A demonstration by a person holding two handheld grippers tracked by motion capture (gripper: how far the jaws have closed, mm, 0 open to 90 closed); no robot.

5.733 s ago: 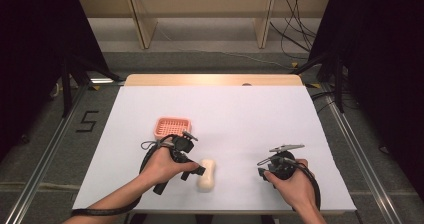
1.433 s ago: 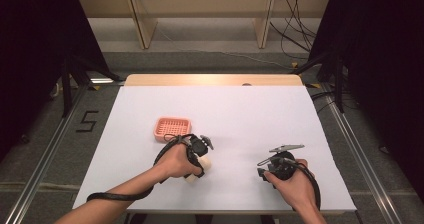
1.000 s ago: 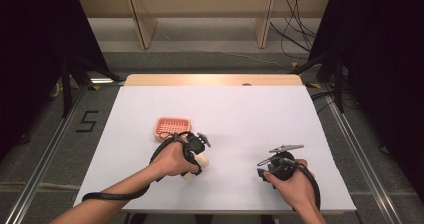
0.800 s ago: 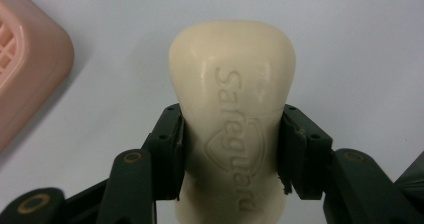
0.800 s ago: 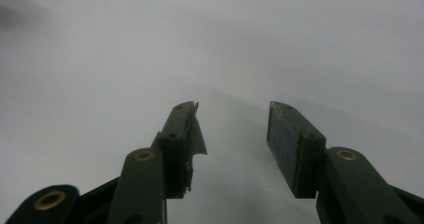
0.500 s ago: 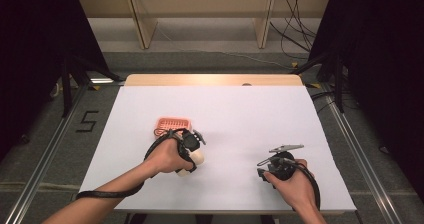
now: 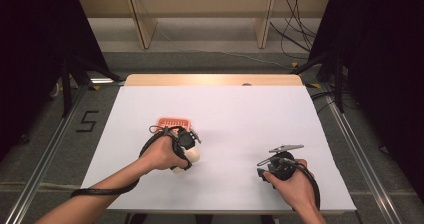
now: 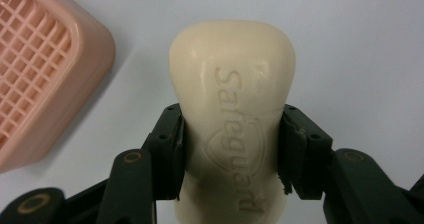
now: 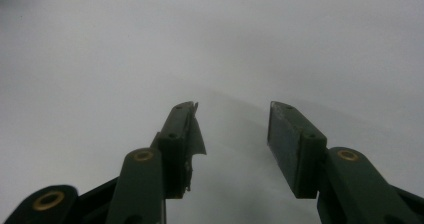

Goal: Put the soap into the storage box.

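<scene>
From the high view, the white rectangular table top [image 7: 250, 114] lies lengthwise away from the person, with a bare strip of pale wood [image 7: 215, 79] along its far edge. The left gripper [image 7: 186, 149] sits left of the middle, wrapped by the left hand [image 7: 162, 155], which hides most of the cream oblong bar of soap [image 7: 190, 156]; a rounded pale end peeks out on the right of the hand. Just beyond the gripper lies the salmon-pink plastic soap tray with a grid floor [image 7: 173, 122], partly covered by the gripper and its cable. Well apart, near the front right of the table, the right hand [image 7: 294, 186] holds the right gripper [image 7: 272, 165] low over bare table, its grey plate on top.

The left gripper view gives what the hand hides from above: the bar [image 8: 232, 119] is clamped across its waist between the two black pads [image 8: 172, 156], which press its sides. Its long axis runs straight away from the camera, in line with the jaws, the broader rounded end pointing away. The stamped face looks toward the camera and the raised lettering "Safeguard" runs along the length. The tray's rounded corner [image 8: 60, 74] shows at upper left, near the bar but apart from it, with white table between.

In the right gripper view the jaws stand apart with nothing between them over blurred white table [image 9: 210, 44]. A ragged flap hangs off the left pad [image 9: 186, 139].
</scene>
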